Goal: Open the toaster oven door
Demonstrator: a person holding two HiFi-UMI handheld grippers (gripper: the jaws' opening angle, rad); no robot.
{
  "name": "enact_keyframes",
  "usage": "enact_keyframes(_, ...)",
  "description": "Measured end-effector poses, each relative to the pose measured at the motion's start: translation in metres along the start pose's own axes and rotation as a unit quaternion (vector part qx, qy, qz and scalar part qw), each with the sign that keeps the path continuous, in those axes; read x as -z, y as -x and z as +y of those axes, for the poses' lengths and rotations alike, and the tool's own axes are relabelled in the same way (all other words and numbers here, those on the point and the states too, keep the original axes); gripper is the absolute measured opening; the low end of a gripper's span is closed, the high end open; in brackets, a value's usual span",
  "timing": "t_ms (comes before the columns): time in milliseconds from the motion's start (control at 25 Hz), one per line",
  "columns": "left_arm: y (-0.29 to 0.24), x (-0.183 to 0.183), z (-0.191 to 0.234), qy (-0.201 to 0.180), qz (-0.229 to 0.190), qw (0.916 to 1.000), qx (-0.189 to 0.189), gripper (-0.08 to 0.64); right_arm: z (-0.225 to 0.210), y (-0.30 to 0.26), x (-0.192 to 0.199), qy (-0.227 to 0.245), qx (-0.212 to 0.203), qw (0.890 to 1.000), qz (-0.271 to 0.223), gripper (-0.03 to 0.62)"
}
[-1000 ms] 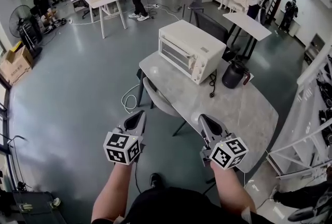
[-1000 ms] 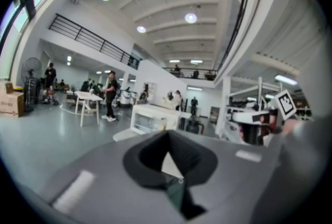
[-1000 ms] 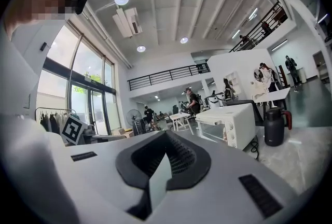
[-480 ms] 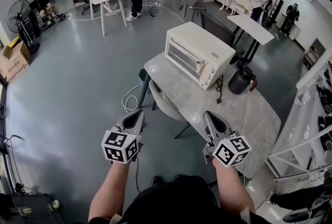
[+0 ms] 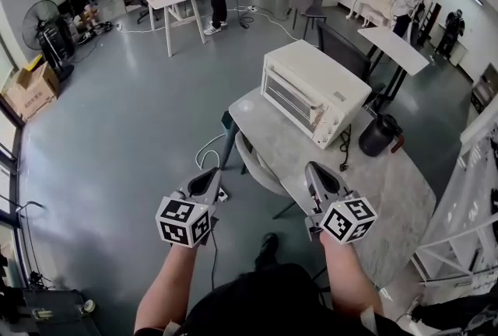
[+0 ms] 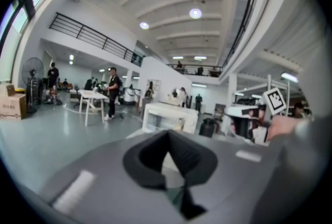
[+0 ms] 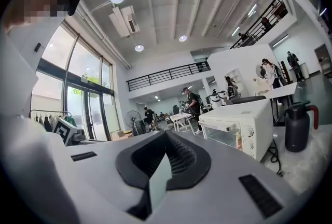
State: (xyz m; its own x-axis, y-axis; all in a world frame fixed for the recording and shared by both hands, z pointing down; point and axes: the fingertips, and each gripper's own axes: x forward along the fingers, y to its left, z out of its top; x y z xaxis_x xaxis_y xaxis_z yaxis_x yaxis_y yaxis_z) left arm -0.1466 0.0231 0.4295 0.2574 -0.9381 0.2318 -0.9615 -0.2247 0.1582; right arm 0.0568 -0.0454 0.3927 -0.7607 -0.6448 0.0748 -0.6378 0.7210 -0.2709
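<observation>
Stretching out widest beneath and ahead of both tools is a grey-green floor (image 5: 117, 132), and on it, ahead of the right tool and running off to its right, stands a long bench (image 5: 373, 179) with a pale marbled top. At the far end of that bench, well ahead of both tools and touched by neither, sits the cream toaster oven (image 5: 311, 89). Its glass door (image 5: 292, 99) is closed flat against the front, with the knobs on the panel to the right of the door. The right gripper view shows the same oven (image 7: 238, 124) ahead and to the right of that tool's tips; the left gripper view shows it (image 6: 168, 116) straight ahead, beyond the tips. A grey chair (image 5: 257, 163) is pushed up to the bench's near edge, ahead of the gap between the two tools. A dark jug (image 5: 379, 136) with a handle stands on the bench just beyond the oven, ahead and to the right of the right tool. The left tool (image 5: 212, 171) is held over the floor, off the bench's edge, its jaws pressed together with nothing between them. The right tool (image 5: 315, 169) is held over the near end of the bench, jaws likewise closed and empty. A black cord (image 5: 343, 152) trails from the oven onto the bench top, ahead of the right tool.
</observation>
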Motion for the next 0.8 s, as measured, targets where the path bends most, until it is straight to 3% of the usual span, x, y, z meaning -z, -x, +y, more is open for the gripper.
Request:
enact_keyframes(600,-0.149,-0.049,0.030,-0.011,0.021,0.9995,-0.020,0.008,-0.126,-0.104,-0.017,-0.044,-0.023,0.999,0.007,-0.006)
enact_keyframes(800,-0.186,-0.053,0.026,-0.007,0.032,0.9993,-0.016,0.008,-0.173,-0.108,-0.011,-0.061,0.000,0.998,0.018,-0.006)
